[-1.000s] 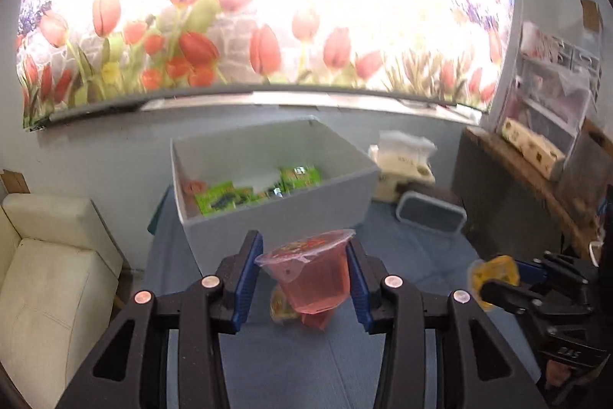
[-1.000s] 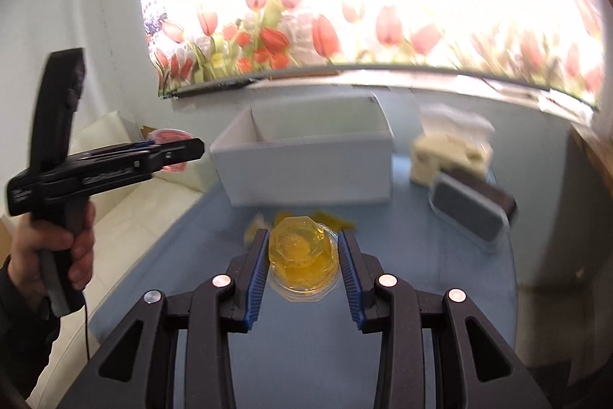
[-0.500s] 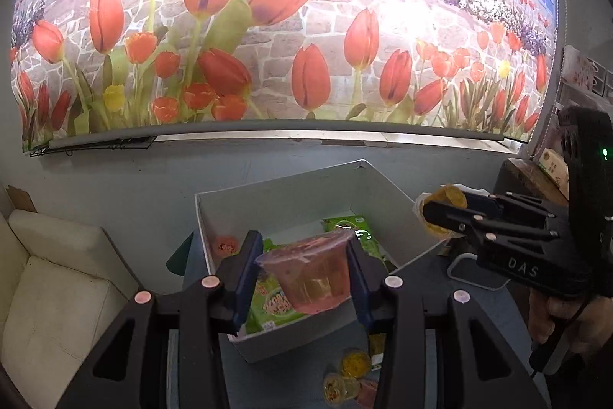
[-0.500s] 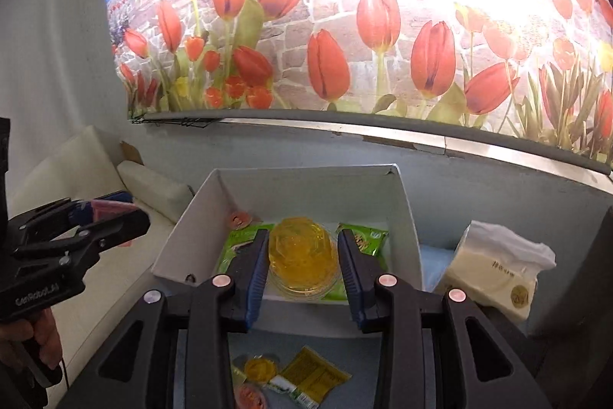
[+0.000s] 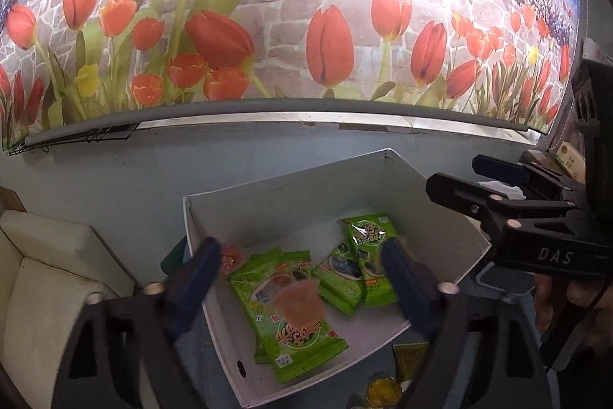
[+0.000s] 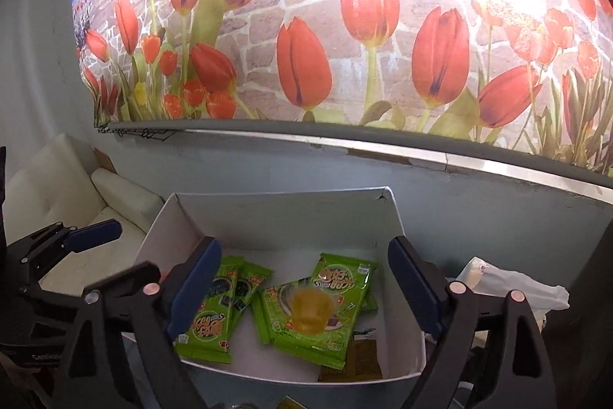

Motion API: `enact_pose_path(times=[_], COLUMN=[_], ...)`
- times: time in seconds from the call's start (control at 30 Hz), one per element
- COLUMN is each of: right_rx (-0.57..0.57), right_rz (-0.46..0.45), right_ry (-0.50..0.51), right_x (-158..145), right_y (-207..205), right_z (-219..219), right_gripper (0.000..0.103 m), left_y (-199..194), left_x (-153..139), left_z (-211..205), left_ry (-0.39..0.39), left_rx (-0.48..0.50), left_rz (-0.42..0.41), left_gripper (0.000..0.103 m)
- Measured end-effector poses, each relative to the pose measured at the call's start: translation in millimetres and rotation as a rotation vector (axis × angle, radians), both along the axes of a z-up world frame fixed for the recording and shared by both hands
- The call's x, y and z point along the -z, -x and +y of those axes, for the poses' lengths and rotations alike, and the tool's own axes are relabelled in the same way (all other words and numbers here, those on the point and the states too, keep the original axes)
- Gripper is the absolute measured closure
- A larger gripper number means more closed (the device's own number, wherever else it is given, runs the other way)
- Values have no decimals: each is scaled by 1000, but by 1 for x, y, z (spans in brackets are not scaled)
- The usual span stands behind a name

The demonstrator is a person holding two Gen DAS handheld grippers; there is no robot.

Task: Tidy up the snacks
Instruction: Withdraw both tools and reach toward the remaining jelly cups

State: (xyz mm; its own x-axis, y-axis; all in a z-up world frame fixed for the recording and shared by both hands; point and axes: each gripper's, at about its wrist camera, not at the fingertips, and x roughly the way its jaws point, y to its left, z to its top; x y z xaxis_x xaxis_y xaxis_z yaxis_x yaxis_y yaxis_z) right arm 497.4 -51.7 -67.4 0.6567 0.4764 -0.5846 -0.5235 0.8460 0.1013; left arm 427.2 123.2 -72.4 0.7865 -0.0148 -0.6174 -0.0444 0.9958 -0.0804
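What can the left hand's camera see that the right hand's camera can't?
Only the left wrist view shows the pink jelly cup, blurred, between the open left gripper fingers above the packets, another pink cup in the box corner, and a yellow cup outside the box.

Only the right wrist view shows the yellow jelly cup between the open right gripper fingers, and a white bag beside the box.

Both show the white box, green snack packets, tulip mural and cream sofa.

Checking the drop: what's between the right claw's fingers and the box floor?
Right wrist view: the yellow jelly cup, blurred, apart from both fingers of the open right claw, over green snack packets in the white box.
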Motion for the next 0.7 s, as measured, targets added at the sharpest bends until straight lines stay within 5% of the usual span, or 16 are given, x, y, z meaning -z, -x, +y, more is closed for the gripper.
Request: enact_pose_path(times=[0.37, 0.7], right_rx=[8, -27], right_rz=[-26, 37], right_ry=[-38, 12], right_x=[-6, 47], right_y=[33, 139], right_z=[-38, -91], right_gripper=[11, 0], left_y=[23, 108], left_x=[-10, -2], left_z=[-3, -24], left_ry=[-3, 56], left_rx=[12, 34], left_rz=[-15, -23], left_gripper=[1, 0])
